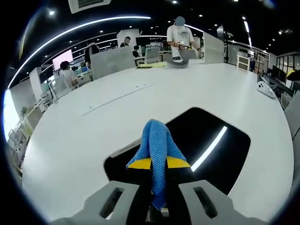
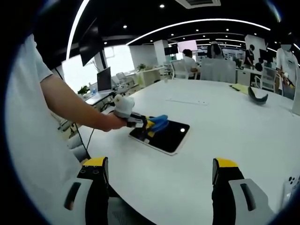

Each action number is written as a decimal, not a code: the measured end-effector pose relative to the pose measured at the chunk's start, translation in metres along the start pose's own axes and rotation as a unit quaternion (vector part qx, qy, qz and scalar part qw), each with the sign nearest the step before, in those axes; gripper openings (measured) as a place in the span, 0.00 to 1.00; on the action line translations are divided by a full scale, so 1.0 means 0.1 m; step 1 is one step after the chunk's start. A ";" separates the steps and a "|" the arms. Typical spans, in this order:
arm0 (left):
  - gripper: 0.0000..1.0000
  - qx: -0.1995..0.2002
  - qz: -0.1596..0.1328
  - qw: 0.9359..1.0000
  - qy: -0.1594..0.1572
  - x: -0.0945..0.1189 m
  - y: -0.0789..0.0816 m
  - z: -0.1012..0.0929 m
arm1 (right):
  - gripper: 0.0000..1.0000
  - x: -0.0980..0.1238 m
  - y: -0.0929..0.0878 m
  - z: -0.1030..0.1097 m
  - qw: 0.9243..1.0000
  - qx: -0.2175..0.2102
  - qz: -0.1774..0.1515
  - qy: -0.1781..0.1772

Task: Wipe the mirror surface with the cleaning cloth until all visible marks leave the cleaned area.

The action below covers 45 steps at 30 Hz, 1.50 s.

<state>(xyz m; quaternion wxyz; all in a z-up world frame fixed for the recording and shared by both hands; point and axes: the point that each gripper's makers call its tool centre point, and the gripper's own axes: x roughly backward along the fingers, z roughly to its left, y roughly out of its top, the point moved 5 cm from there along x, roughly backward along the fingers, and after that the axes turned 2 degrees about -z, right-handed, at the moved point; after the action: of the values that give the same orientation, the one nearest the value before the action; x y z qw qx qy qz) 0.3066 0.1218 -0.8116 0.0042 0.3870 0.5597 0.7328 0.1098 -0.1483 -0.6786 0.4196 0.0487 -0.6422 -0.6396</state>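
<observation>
Blue cleaning cloth (image 1: 157, 150) pinched in the left gripper (image 1: 158, 187), bunched over the mirror's near edge.
Mirror (image 2: 164, 136) lies flat on the white table (image 1: 93, 136); the right gripper (image 2: 159, 180) hangs spread and empty, well apart, likely to leave room for wiping.

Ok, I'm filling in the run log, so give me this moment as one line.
left gripper: shut on blue cloth, over mirror | right gripper: open, holding nothing, above white table | wiping under way
</observation>
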 end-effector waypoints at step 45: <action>0.07 -0.007 -0.002 1.000 0.007 -0.17 0.09 0.29 | 0.91 -0.01 0.00 -0.10 1.000 -0.014 0.003 -0.023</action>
<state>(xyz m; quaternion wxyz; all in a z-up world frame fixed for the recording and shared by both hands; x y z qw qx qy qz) 0.3388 0.1351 -0.8117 0.0051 0.3808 0.5554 0.7393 0.1168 -0.1557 -0.6813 0.4075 0.0260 -0.6425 -0.6485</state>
